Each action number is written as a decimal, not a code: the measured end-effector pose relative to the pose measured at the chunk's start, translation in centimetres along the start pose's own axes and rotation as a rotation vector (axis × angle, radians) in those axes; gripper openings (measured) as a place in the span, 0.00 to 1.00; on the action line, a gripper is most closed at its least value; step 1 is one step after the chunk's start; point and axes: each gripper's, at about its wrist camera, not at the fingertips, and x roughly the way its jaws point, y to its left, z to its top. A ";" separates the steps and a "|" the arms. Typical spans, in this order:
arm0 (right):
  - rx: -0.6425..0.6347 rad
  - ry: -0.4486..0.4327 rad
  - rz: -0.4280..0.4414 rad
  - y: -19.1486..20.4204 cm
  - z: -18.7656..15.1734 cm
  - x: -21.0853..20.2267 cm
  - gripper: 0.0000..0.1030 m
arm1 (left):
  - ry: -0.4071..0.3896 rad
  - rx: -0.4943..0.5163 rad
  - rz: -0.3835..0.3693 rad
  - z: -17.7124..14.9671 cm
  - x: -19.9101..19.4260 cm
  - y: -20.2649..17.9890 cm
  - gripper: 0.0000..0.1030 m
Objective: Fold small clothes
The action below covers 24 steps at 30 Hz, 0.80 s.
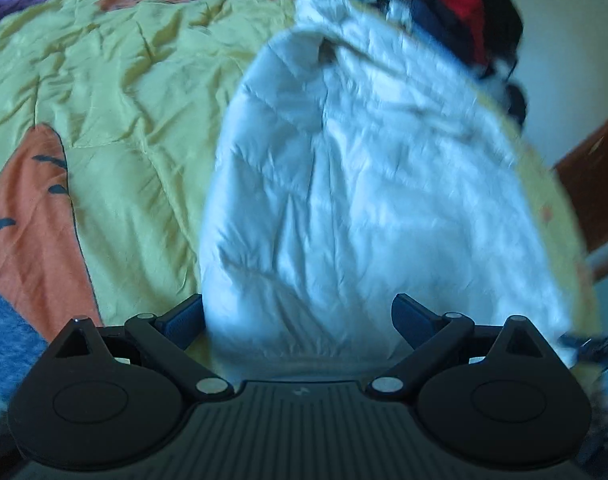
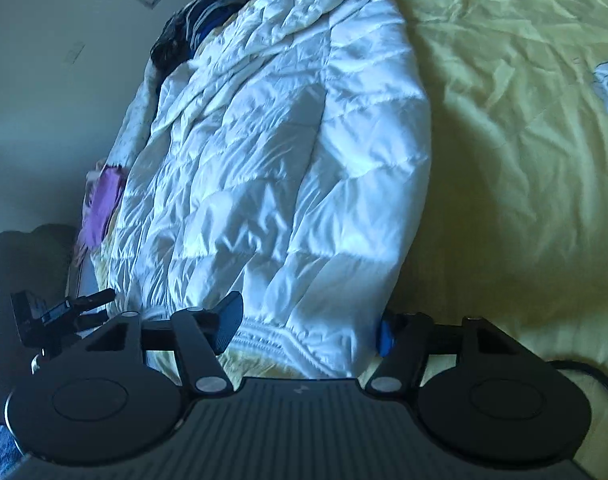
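My left hand-held gripper (image 1: 300, 322) spread wide, fingers either side of hem of white quilted jacket (image 1: 343, 184), not pinching. My right hand-held gripper (image 2: 307, 326) also spread, jacket (image 2: 280, 168) edge between fingers, pads not pressed on it. Jacket lies on yellow bedspread (image 1: 116, 92) of bed, near pile of dark and red clothes (image 1: 459, 12). Purple cloth (image 2: 104, 208) beside jacket at bed edge.

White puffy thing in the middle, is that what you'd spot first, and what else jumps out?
Yes: the white quilted jacket lies spread on the yellow bedspread and fills the middle of both views. Both grippers' black fingers stand open at its near edge. Past it, a red and dark pile of clothes sits at the bed's far edge in the left wrist view.
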 end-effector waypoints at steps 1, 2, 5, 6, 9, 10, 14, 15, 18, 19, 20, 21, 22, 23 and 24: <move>0.000 0.004 0.002 0.0 -0.1 0.1 0.56 | -0.002 0.026 0.026 -0.1 0.0 -0.4 0.91; 0.004 0.005 0.004 -0.1 -0.2 0.2 0.50 | 0.000 0.041 0.043 -0.1 0.1 -0.7 0.88; 0.055 0.001 0.039 -0.9 -0.3 0.3 0.49 | 0.003 0.019 0.043 0.1 0.0 -0.4 0.81; 0.078 0.001 0.056 -1.2 -0.3 0.2 0.49 | 0.005 0.006 0.034 0.3 -0.1 0.0 0.79; 0.135 -0.002 0.105 -2.1 -0.3 0.1 0.49 | 0.006 -0.006 0.038 0.6 -0.1 0.3 0.34; 0.141 -0.009 0.112 -2.2 -0.3 0.1 0.46 | 0.015 -0.006 0.043 0.7 0.0 0.3 0.23; 0.122 -0.018 0.110 -2.1 -0.3 0.2 0.18 | 0.049 -0.003 0.033 1.3 0.2 0.1 0.16; 0.109 -0.020 0.116 -1.9 -0.2 0.2 0.17 | 0.052 0.004 0.037 1.5 0.2 -0.1 0.16; 0.102 -0.027 0.138 -1.6 0.4 0.0 0.16 | 0.057 0.003 0.029 2.1 0.2 -0.3 0.13; 0.110 -0.029 0.147 -1.6 0.7 -0.1 0.15 | 0.055 0.000 0.023 2.4 0.1 -0.4 0.12; 0.117 -0.032 0.161 -1.6 1.0 -0.2 0.15 | 0.051 0.001 0.015 2.6 0.0 -0.5 0.10; 0.123 -0.035 0.174 -1.6 1.2 -0.3 0.15 | 0.044 0.002 0.003 3.0 -0.2 -0.7 0.10; 0.129 -0.042 0.185 -1.5 1.5 -0.4 0.15 | 0.035 0.002 -0.012 3.4 -0.5 -0.8 0.09; 0.132 -0.048 0.194 -1.4 1.8 -0.6 0.15 | 0.025 -0.002 -0.024 3.8 -0.8 -1.0 0.09; 0.133 -0.054 0.203 -1.3 2.2 -0.7 0.15 | 0.015 -0.009 -0.039 4.4 -1.1 -1.0 0.09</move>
